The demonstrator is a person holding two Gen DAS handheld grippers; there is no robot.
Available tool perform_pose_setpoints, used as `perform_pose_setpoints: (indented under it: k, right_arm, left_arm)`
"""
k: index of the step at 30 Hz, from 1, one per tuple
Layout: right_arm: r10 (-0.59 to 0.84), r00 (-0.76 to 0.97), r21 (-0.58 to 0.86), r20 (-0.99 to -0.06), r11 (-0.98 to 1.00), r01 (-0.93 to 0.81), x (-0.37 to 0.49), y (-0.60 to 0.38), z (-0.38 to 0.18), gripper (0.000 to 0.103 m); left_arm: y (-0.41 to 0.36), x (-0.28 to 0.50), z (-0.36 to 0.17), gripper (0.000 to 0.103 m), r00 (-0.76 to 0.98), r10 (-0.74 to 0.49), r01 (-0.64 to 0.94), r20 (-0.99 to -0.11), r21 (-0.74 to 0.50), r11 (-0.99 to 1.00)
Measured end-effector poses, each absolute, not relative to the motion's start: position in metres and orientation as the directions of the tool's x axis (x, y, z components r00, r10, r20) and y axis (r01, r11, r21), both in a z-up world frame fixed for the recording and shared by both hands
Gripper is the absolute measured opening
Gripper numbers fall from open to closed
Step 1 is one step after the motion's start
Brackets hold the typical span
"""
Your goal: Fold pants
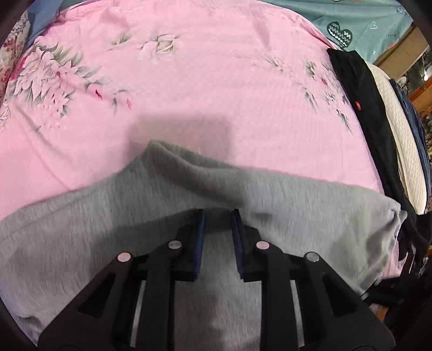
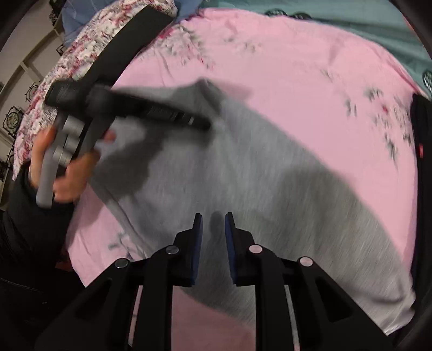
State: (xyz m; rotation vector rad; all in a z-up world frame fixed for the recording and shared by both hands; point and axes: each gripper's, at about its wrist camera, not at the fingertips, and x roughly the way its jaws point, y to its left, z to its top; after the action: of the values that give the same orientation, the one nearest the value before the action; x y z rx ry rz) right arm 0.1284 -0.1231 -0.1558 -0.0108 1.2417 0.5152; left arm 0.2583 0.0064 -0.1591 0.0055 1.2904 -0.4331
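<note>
Grey pants (image 1: 162,194) lie spread on a pink floral bedsheet (image 1: 189,81). A raised fold of the grey fabric peaks just ahead of my left gripper (image 1: 218,213), which hovers over the pants with its jaws apart and nothing between them. In the right wrist view the pants (image 2: 270,194) run from the upper left to the lower right. My right gripper (image 2: 213,216) is open above them, empty. The left gripper (image 2: 199,122) also shows there, held by a hand, its tip at the pants' far corner.
A stack of folded clothes, with black (image 1: 359,89), white (image 1: 397,116) and dark blue items, lies along the right edge of the bed. A teal blanket (image 1: 351,19) lies at the far right. A floral pillow (image 2: 89,46) is at the upper left of the right wrist view.
</note>
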Motion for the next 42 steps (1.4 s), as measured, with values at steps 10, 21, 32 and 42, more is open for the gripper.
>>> perform_pose_setpoints:
  k: [10,21,32,42]
  right_arm:
    - [0.409,0.217,0.360,-0.886,0.903,-0.233,0.114,-0.129,-0.188,0.023]
    - [0.304,0.472,0.418,-0.828,0.895,0.157,0.052,-0.272,-0.120,0.067]
    - [0.379,0.500,0.626,-0.779,0.523,0.578,-0.024,-0.409,-0.183,0.075]
    - [0.406,0.610,0.729,-0.681,0.456,0.510,-0.002,-0.431,-0.213,0.087]
  left_arm:
    - [-0.010,0.261,-0.158,0.020,0.251,-0.267,0.310,-0.930,-0.183,0.933]
    - [0.020,0.153,-0.114,0.049,0.338,-0.333,0.367,-0.880,-0.203,0.908]
    - [0.032,0.112,-0.163,0.050,0.340,-0.239,0.376,-0.910,-0.102,0.921]
    - [0.046,0.116,-0.162,0.049,0.315,-0.301,0.367,-0.900,-0.177,0.913]
